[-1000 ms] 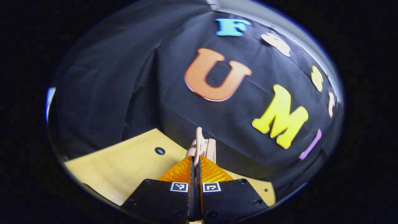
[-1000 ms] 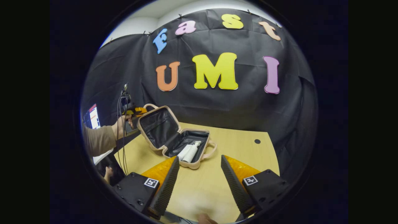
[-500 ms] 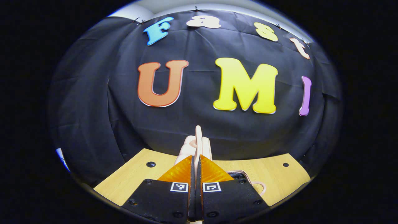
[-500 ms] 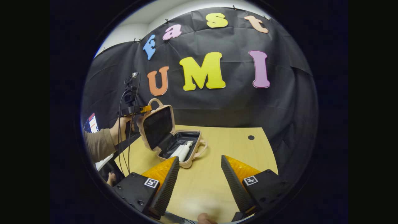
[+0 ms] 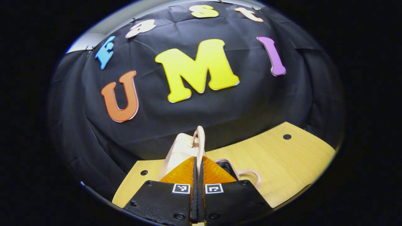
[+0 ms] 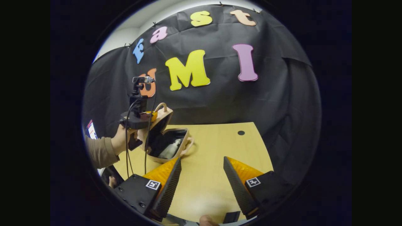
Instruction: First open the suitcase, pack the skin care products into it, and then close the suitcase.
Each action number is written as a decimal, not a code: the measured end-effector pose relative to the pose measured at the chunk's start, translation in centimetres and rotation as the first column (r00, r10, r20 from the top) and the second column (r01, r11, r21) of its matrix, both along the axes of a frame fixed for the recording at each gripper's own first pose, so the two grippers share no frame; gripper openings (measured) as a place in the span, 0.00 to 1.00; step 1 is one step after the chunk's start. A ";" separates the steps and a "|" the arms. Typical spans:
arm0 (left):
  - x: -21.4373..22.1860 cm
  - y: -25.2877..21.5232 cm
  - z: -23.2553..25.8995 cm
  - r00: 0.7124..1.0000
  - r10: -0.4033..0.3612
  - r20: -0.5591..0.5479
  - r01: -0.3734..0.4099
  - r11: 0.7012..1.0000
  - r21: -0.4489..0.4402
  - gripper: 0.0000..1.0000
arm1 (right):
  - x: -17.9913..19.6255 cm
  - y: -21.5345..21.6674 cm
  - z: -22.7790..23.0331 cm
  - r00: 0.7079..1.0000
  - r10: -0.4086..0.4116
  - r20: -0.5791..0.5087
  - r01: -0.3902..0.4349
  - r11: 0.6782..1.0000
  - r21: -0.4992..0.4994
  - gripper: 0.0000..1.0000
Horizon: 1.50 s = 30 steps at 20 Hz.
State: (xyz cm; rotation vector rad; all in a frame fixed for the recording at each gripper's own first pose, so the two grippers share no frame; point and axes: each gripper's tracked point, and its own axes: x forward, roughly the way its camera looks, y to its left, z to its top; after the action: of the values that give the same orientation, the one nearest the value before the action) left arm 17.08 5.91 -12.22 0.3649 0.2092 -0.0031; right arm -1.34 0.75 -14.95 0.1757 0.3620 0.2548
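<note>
Left gripper [image 5: 198, 161]: orange fingers pressed together on the looped handle [image 5: 199, 138] of the small beige hard-shell suitcase's lid [image 5: 177, 150]; handle loop seen standing up past the fingertips. Same gripper [image 6: 147, 116] seen from the right gripper view, held in a hand [image 6: 121, 142] with a brown sleeve [image 6: 99, 152], cables hanging below.

Small beige hard-shell suitcase [image 6: 166, 142]: resting on the pale wooden bench [image 6: 216, 147], toward its left side. Lid [image 6: 158, 125] tilted partway over the base, neither flat open nor closed. Black lining visible inside. White skin care bottles [image 6: 169, 150] lying in the base compartment. Second handle [image 6: 190, 142] projecting from the base toward the bench's middle.

Right gripper [image 6: 201, 179]: fingers spread wide, nothing between them, hovering above bare bench well apart from the suitcase.

Round dark hole [image 6: 241, 132] noted in the bench surface, far side.
</note>
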 end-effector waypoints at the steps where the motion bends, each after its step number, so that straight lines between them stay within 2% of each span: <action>1: 0.5 -1.2 -1.0 1.000 -0.014 -0.015 0.014 0.999 0.029 0.03 | 0.0 -0.8 -0.3 1.000 -0.008 -0.003 0.008 1.000 -0.008 0.80; 3: 1.0 -3.0 -3.4 0.998 -0.032 -0.051 0.035 0.998 0.047 0.03 | 0.2 -2.2 -0.7 1.000 -0.025 -0.011 0.025 0.999 -0.023 0.80; 4: 0.9 -3.7 -4.7 0.997 -0.030 -0.071 0.033 0.998 0.054 0.04 | 0.2 -2.8 -0.9 0.999 -0.031 -0.014 0.030 0.999 -0.025 0.75; 5: 0.9 -4.5 -5.9 0.996 -0.033 -0.085 0.038 0.997 0.066 0.03 | 0.2 -3.3 -1.1 0.999 -0.035 -0.020 0.034 0.999 -0.026 0.80; 6: 0.8 -5.4 -7.0 0.994 -0.035 -0.102 0.044 0.996 0.084 0.03 | 0.3 -3.7 -1.5 0.999 -0.040 -0.029 0.039 0.999 -0.031 0.80; 7: 1.4 -5.9 -7.9 0.993 -0.035 -0.112 0.048 0.993 0.108 0.03 | 0.3 -4.1 -1.8 0.998 -0.041 -0.039 0.040 0.999 -0.034 0.75; 8: 1.8 -6.4 -8.9 0.992 -0.035 -0.123 0.053 0.988 0.146 0.03 | 0.2 -4.3 -2.0 0.998 -0.041 -0.048 0.039 0.999 -0.036 0.80; 12: 2.1 -7.4 -13.8 0.975 -0.041 -0.219 0.095 0.967 0.238 0.04 | 0.1 -5.1 -3.8 0.995 -0.039 -0.093 0.034 0.998 -0.054 0.80; 13: 2.3 -7.2 -14.2 0.974 -0.037 -0.222 0.095 0.963 0.253 0.04 | 0.2 -5.2 -4.0 0.994 -0.040 -0.102 0.035 0.998 -0.056 0.80; 14: 2.5 -7.3 -14.1 0.976 -0.029 -0.216 0.088 0.959 0.269 0.03 | 0.2 -5.3 -4.2 0.993 -0.040 -0.108 0.033 0.998 -0.058 0.75; 15: 2.5 -7.4 -14.2 0.977 -0.020 -0.211 0.079 0.958 0.277 0.04 | 0.1 -5.5 -4.5 0.993 -0.040 -0.111 0.033 0.997 -0.063 0.75; 16: 2.1 -7.5 -14.7 0.977 -0.014 -0.215 0.074 0.958 0.276 0.04 | 0.1 -5.6 -4.5 0.993 -0.042 -0.113 0.034 0.997 -0.068 0.80; 17: 2.1 -7.6 -14.8 0.976 -0.017 -0.218 0.077 0.960 0.271 0.05 | 0.2 -5.5 -4.5 0.993 -0.045 -0.114 0.037 0.997 -0.069 0.75; 18: 2.1 -7.9 -15.0 0.973 -0.026 -0.230 0.086 0.963 0.255 0.10 | 0.4 -5.5 -4.3 0.993 -0.048 -0.112 0.040 0.997 -0.067 0.80; 19: 1.9 -8.1 -15.2 0.969 -0.041 -0.244 0.099 0.968 0.232 0.13 | 0.4 -5.4 -4.2 0.993 -0.052 -0.109 0.045 0.997 -0.066 0.80; 21: 1.4 -8.7 -15.4 0.960 -0.077 -0.269 0.125 0.978 0.167 0.28 | 0.7 -5.1 -3.7 0.993 -0.061 -0.100 0.055 0.996 -0.067 0.80; 23: 0.5 -8.7 -13.9 0.966 -0.085 -0.245 0.121 0.983 0.135 0.37 | 1.1 -4.9 -2.9 0.993 -0.078 -0.083 0.072 0.995 -0.072 0.80; 24: -0.3 -8.8 -12.8 0.968 -0.100 -0.228 0.127 0.986 0.107 0.45 | 1.3 -4.8 -2.5 0.993 -0.089 -0.074 0.084 0.994 -0.074 0.80; 25: -1.1 -8.9 -11.6 0.970 -0.110 -0.218 0.128 0.990 0.067 0.50 | 1.6 -4.7 -2.1 0.992 -0.106 -0.067 0.100 0.992 -0.077 0.75; 26: -1.9 -8.5 -9.9 0.973 -0.114 -0.199 0.121 0.992 0.022 0.63 | 2.0 -4.6 -1.4 0.990 -0.125 -0.058 0.121 0.990 -0.074 0.80; 28: -3.6 -7.5 -6.1 0.983 -0.110 -0.148 0.102 0.993 -0.060 0.88 | 2.8 -4.1 0.6 0.986 -0.163 -0.016 0.161 0.984 -0.071 0.80; 30: -5.5 -5.4 -2.0 0.994 -0.073 -0.082 0.062 0.989 -0.133 0.99 | 3.4 -3.4 3.4 0.978 -0.199 0.056 0.203 0.976 -0.083 0.80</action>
State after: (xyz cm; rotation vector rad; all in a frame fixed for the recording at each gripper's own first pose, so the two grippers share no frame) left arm 11.55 0.46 -14.20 0.2413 0.2807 -0.0990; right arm 2.08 -2.65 -11.55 0.1183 0.3056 0.0426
